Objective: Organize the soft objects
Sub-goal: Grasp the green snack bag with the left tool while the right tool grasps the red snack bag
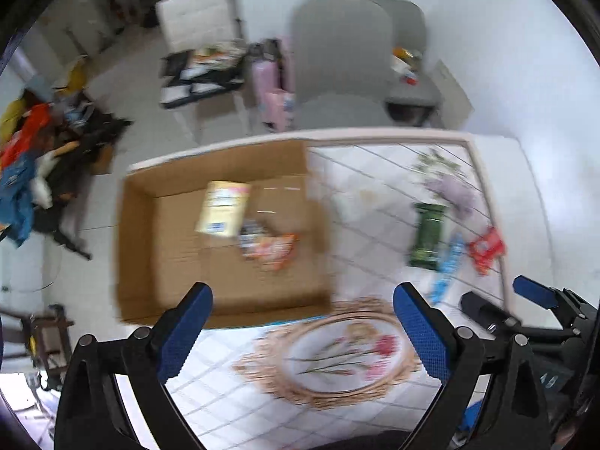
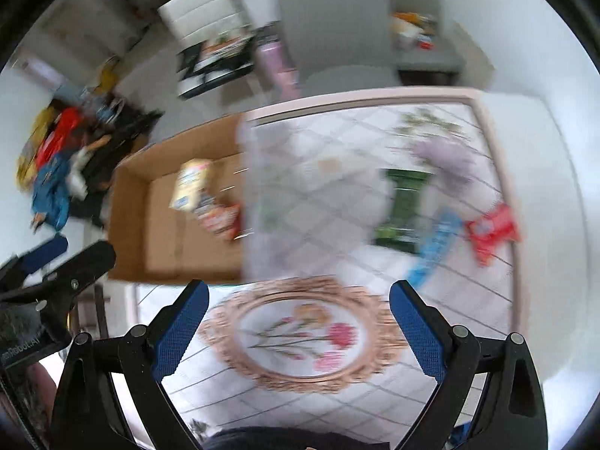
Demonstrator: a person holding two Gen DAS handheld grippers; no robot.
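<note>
A cardboard box (image 1: 157, 247) sits on the table's left side and holds a yellow packet (image 1: 223, 208) and an orange snack bag (image 1: 272, 249). It also shows in the right wrist view (image 2: 165, 240). On the table to the right lie a green packet (image 1: 427, 234) (image 2: 403, 206), a blue packet (image 1: 448, 270) (image 2: 433, 249) and a red packet (image 1: 485, 249) (image 2: 491, 230). My left gripper (image 1: 302, 328) is open and empty above the table's front. My right gripper (image 2: 298, 324) is open and empty, to the right of the left one.
The tablecloth has a round floral print (image 1: 337, 360) (image 2: 303, 337) under both grippers. A purple flower print (image 1: 450, 189) lies at the far right. Grey chairs (image 1: 339, 63) stand behind the table. A pile of clutter (image 1: 33, 165) lies on the floor at left.
</note>
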